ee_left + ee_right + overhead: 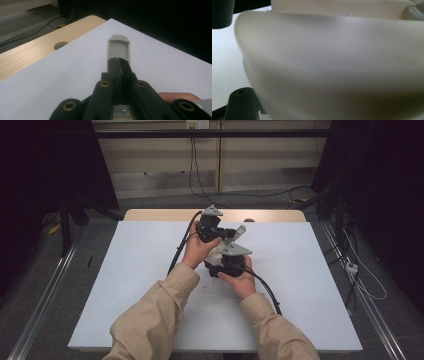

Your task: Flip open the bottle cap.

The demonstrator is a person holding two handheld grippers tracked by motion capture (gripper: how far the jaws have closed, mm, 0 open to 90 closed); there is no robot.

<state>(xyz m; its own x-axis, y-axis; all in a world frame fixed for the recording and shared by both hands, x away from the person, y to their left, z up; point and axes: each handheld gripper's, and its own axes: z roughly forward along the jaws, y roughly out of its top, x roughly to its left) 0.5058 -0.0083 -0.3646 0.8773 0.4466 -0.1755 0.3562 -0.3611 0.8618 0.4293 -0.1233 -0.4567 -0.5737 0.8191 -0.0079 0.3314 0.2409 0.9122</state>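
A flat grey tab (119,47) sticks out past the tips of my left gripper (118,61), whose jaws are shut on its near end. From the high view, that gripper (231,234) sits above mid-table and the tab (241,232) slants up to its right. Just below it is my right gripper (223,259), held in the person's right hand. A smooth cream-white rounded object (337,65) lies hard against the right gripper's camera, between its widely spread jaws. The fingertips are hidden by it.
A white sheet (140,270) covers most of the wooden table (160,215), with a round hole (60,45) in the bare wood strip at the far edge. Cables (197,175) run on the floor beyond. Metal rails (45,295) flank the table.
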